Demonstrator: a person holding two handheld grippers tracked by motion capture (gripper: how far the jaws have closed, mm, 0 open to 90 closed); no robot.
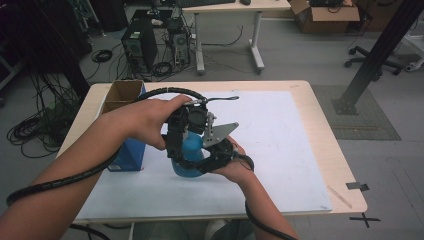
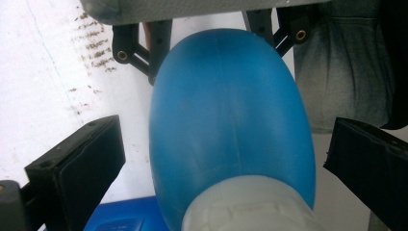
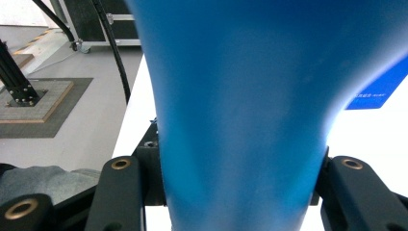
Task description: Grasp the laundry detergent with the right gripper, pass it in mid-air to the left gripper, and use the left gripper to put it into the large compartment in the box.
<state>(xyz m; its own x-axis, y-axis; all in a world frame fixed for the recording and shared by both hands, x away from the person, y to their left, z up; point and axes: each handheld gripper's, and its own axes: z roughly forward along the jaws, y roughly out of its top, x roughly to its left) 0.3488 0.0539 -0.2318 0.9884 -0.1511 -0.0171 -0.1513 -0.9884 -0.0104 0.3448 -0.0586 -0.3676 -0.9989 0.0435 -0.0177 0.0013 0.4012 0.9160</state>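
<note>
Between the jaws of my right gripper [image 3: 240, 192] stands the blue bottle [image 3: 240, 106], and they are pressed on its narrow lower part from both sides. I judge that I clamp it low like this so it stays steady on the white mat [image 1: 280, 150] while the other tool works from above. My left gripper [image 2: 223, 159] comes down over the top of the same bottle, near its pale cap [image 2: 250, 207]. Its two pads [image 2: 91, 159] are wide apart, one on each side of the round blue body, and neither touches it. This wide opening lets the jaws pass around the body freely. Farther from my left tool, beside the bottle, stands a blue box [image 1: 127, 152] with open cardboard flaps.
</note>
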